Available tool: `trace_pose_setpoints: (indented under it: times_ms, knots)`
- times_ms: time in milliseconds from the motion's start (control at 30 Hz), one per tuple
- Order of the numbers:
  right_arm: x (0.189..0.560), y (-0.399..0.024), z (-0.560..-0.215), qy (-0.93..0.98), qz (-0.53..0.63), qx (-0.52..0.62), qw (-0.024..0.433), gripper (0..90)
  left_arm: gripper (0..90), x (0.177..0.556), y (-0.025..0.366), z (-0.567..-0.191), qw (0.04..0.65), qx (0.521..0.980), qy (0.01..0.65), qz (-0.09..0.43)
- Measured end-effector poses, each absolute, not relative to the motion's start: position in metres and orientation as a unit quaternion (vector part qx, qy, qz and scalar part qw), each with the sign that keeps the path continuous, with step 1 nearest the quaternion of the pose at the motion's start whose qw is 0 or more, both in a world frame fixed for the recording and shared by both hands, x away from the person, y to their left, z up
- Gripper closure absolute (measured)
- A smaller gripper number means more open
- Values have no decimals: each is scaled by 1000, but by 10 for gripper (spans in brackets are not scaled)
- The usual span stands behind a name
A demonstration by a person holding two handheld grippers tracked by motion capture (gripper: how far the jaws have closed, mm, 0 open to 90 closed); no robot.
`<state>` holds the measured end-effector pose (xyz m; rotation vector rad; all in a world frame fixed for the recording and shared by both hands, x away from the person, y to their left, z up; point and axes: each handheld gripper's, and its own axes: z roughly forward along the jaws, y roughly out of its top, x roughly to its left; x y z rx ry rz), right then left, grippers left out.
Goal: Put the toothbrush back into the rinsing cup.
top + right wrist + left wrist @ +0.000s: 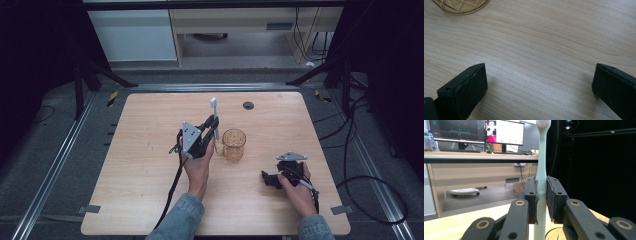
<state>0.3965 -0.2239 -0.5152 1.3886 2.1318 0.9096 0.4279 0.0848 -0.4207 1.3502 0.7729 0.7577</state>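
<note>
In the high view, the left hand-held gripper [214,131] sat near the middle of the frame, held up off the wooden surface [140,165] and clamped on a pale toothbrush [214,116] that stood upright, its head pointing toward the top of the frame. Just to its right stood an amber glass cup [234,145] with a cut pattern, close beside the left hand [198,167]. The right hand-held gripper [267,178] lay low toward the lower right of the frame, well apart from the cup, with the right hand [299,192] behind it and its jaws pointing left. In the left gripper view, the two black jaws stood together on the toothbrush handle [541,195] at the centre of the frame, the bristled head [543,123] reaching the top edge; a desk with monitors [477,131] filled the upper left behind it. In the right gripper view, the jaws stood wide apart at the lower left and lower right corners, with bare wood grain [536,62] between them, and the base of the cup [461,6] showed at the upper left edge.
</note>
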Motion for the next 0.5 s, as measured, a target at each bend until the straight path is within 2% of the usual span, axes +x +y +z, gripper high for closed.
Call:
trace_pose_setpoints:
  times_ms: [500]
  knots:
    - [396, -224, -515, 770, 329, 502, 218, 4, 788, 433, 82, -429, 644, 598, 347, 327]
